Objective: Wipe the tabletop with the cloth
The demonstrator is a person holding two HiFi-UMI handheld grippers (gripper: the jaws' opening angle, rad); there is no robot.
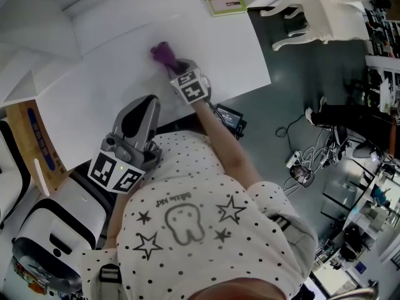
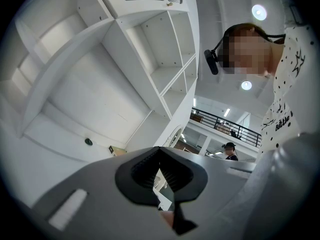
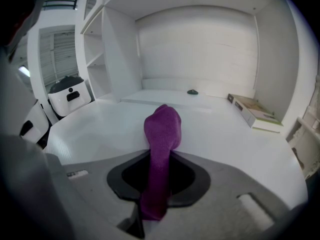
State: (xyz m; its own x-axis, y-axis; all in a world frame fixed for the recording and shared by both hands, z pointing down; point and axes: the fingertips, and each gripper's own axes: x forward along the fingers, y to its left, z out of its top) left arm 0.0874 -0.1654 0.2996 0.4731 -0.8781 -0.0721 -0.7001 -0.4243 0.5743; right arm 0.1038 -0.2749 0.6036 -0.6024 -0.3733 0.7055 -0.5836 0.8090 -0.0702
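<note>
- The white tabletop [image 1: 112, 80] shows no stain and no wet track, so we cannot tell which part is already wiped; we judge that much of the wiping is left to do.
- The left gripper [image 1: 139, 122] is held near the body, off the table, and points up at the shelves [image 2: 150, 49]. Its jaws are together with nothing between them (it takes no part in the work).
- The right gripper [image 3: 159, 184] is over the middle of the tabletop, with its jaws clamped on the purple cloth [image 3: 162, 129].
- The cloth sticks out of the jaws as a bunched roll. Its end seems to rest on the surface, well apart from the book [image 3: 252, 111] at the back.
</note>
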